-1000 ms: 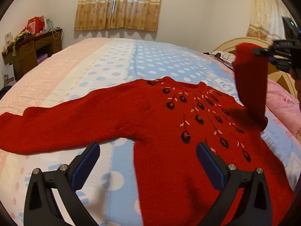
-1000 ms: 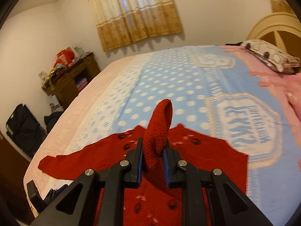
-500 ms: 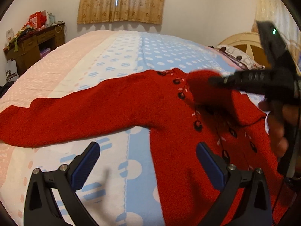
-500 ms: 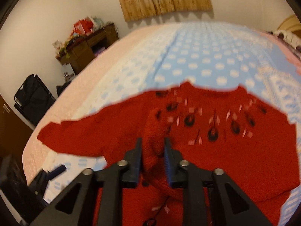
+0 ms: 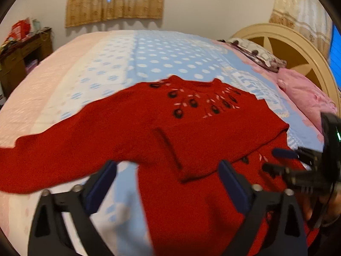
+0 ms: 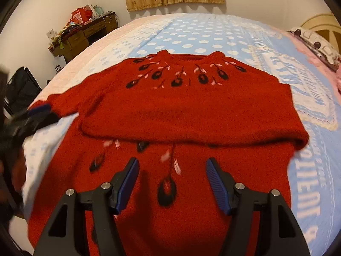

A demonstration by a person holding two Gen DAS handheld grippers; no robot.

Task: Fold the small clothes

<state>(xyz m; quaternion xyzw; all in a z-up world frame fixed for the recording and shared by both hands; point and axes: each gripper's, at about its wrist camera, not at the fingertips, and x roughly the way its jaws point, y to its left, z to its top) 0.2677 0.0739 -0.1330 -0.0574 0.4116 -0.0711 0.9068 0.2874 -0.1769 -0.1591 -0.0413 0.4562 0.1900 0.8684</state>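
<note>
Right wrist view: the red sweater (image 6: 170,111) is seen lying flat on the bed (image 6: 191,34), with its neck toward the curtain. One sleeve (image 6: 191,123) has now been laid across the sweater's chest, just below the dark flower pattern. A second ago that sleeve was pinched and held up high by the right gripper (image 6: 172,183); now it has been let go. The right gripper's fingers (image 6: 127,181) are opening, and nothing is held between them; only the sweater's front is seen below. In the left wrist view, the left gripper (image 5: 168,183) is seen with wide fingers that are closing a little, and nothing is held there either. The other sleeve (image 5: 64,147) is still stretched out away from the sweater's body. So the first sleeve fold looks done, and the stretched sleeve is probably to be folded in next.
</note>
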